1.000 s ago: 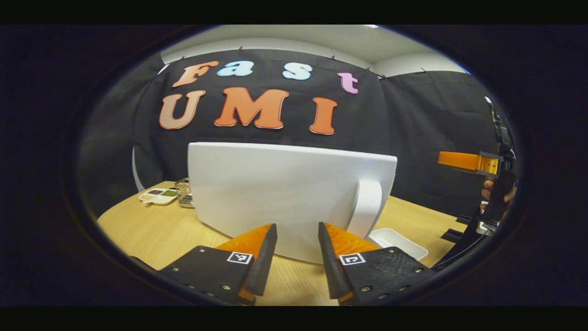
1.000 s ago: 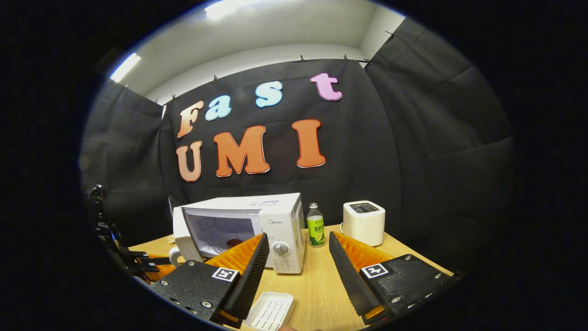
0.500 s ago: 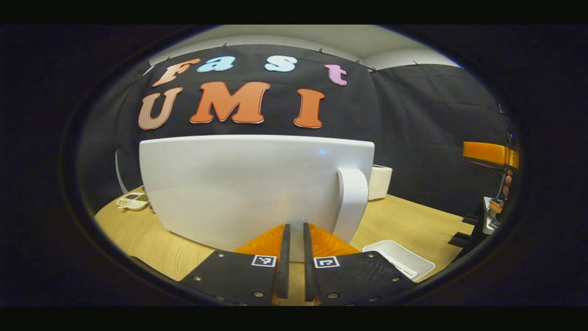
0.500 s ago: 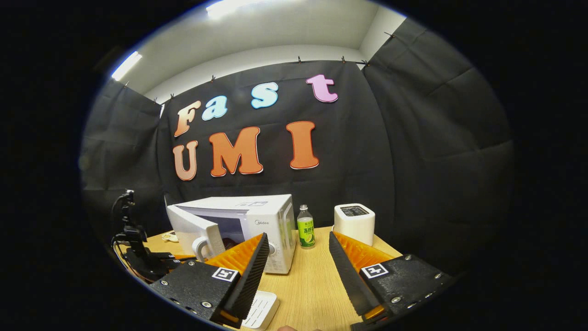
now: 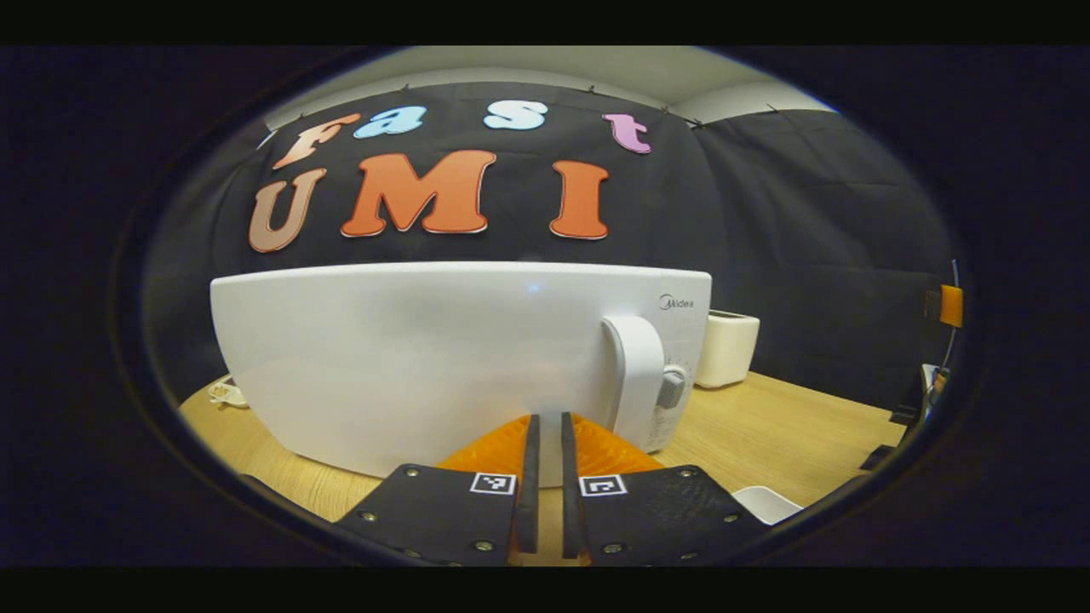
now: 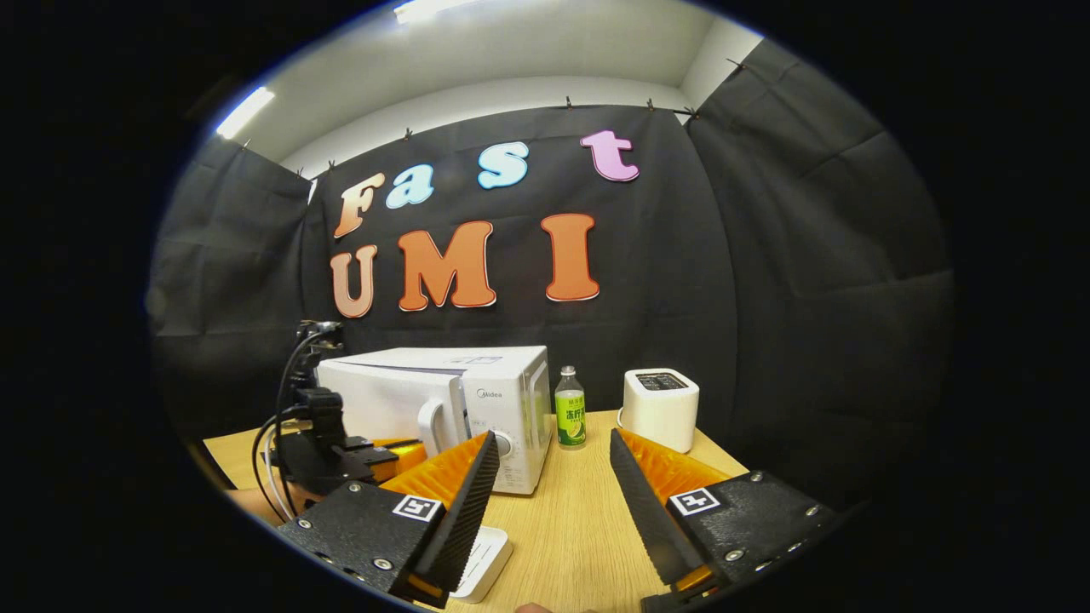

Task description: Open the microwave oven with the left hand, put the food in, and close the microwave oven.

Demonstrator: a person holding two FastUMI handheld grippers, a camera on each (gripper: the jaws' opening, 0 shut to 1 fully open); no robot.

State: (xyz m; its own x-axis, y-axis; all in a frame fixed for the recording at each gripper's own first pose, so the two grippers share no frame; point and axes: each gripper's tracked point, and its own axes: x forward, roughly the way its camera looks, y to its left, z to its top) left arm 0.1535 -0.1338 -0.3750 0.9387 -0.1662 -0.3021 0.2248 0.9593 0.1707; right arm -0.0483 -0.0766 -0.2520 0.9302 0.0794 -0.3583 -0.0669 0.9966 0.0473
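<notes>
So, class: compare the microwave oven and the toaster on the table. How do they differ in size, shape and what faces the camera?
Size: the microwave oven looks far wider than the toaster.
Shape: the microwave oven is a long, low box; the toaster is a compact, rounded block.
Features: the microwave oven has a front door with a handle and a dial; the toaster shows dark slots on top.
Both are white and stand on the wooden table.

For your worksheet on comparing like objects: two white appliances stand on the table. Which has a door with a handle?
The microwave, the wide box left of the green bottle. The toaster right of the bottle is small, with slots on top and no door.
</notes>
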